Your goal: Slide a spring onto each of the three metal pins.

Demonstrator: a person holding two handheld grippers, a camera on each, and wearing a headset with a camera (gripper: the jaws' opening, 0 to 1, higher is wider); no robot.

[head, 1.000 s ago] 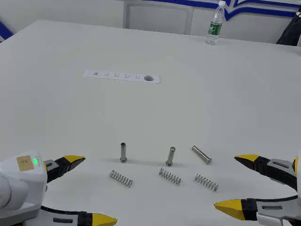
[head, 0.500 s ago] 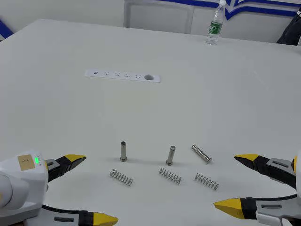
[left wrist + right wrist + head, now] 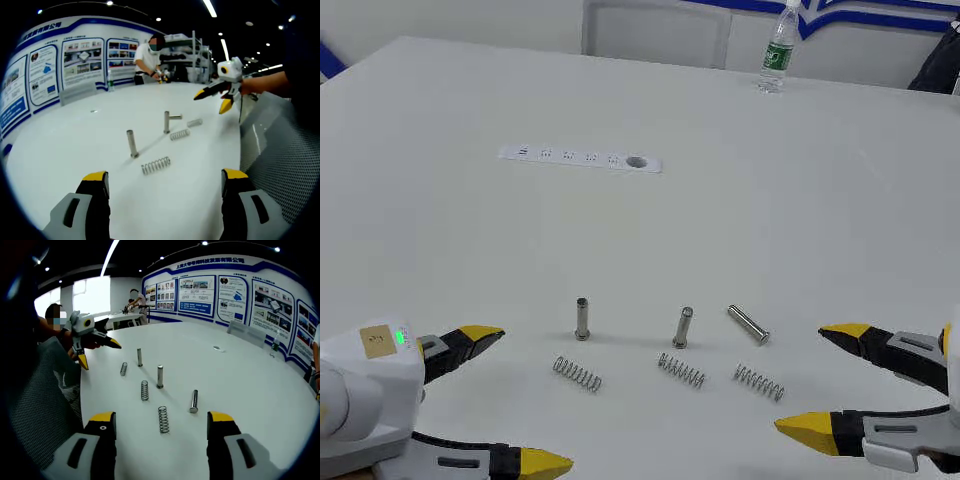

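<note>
Left tongs [image 3: 530,397] & right tongs [image 3: 802,380] hovering wide apart, empty.
3 springs [image 3: 681,372] lying just near of pins [image 3: 582,320], prob. for easy pickup; right pin [image 3: 748,327] lying flat.

Left gripper [image 3: 535,397] sits low at the near edge of the bench [image 3: 720,230], left side. Yellow-tipped jaws spread wide, nothing between them, tips pointing right. Right gripper [image 3: 798,380] at near edge, right side. Jaws likewise wide apart, empty, tips pointing left.
</note>
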